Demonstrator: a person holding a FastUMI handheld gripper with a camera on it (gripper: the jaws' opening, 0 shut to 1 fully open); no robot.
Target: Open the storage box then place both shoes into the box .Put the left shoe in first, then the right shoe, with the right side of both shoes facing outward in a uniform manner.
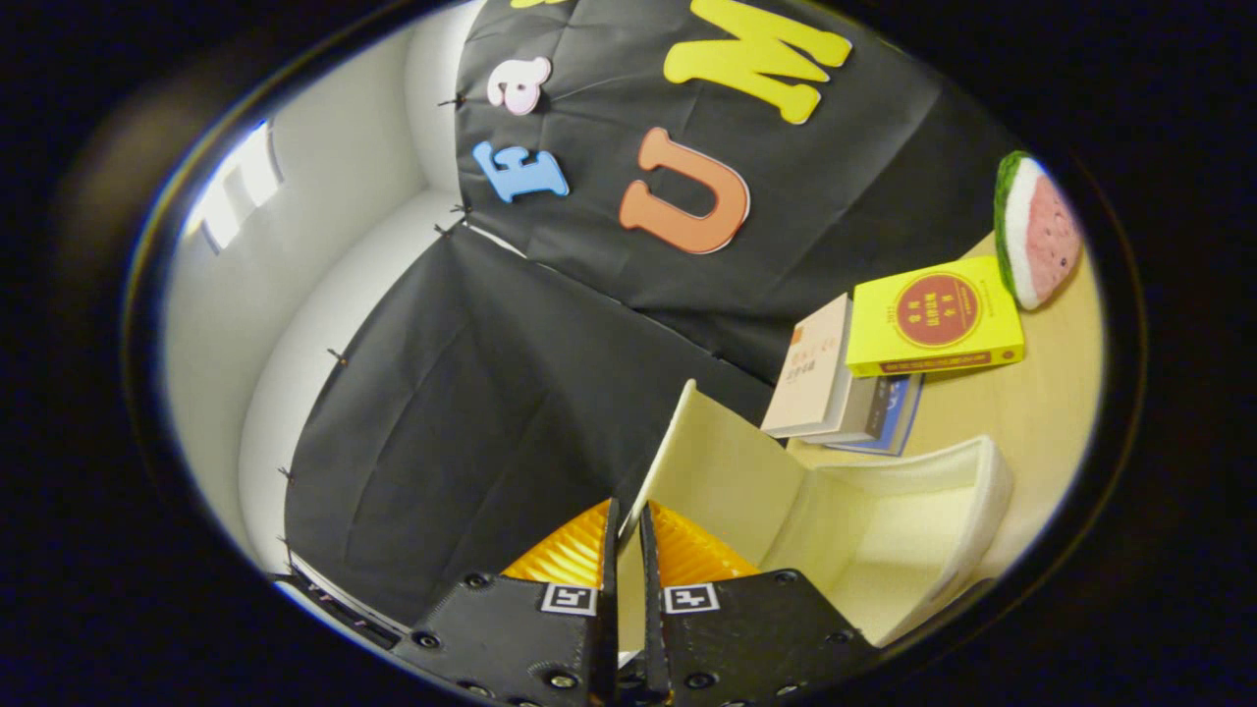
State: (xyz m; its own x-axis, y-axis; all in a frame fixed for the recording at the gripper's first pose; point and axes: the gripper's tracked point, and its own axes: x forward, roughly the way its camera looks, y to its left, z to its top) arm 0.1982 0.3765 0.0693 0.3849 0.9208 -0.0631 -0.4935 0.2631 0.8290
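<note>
Your gripper (628, 535) has its two fingers drawn almost together, with only a thin slit left between them, and in that slit sits the edge of the storage box's lid (722, 471); both fingers appear to press on this cream panel, one from each side. The lid is swung up and stands raised above the storage box (967, 511), which lies just ahead of your fingers and off to their right on the pale wooden table (1056, 393). The box is open, and you can see into its cream interior, with its thick rounded rim curving round the far side. Beyond the box, a small stack of books (835, 378) rests on the table: a beige one on top of a blue one, with a yellow book (933, 319) beside them, leaning partly over the stack. Further back still, near the booth's black cloth wall (471, 393), a watermelon-slice plush toy (1036, 231) stands against the cloth. To the left of your fingers the black cloth hangs down, with a white wall (324, 226) behind it.
</note>
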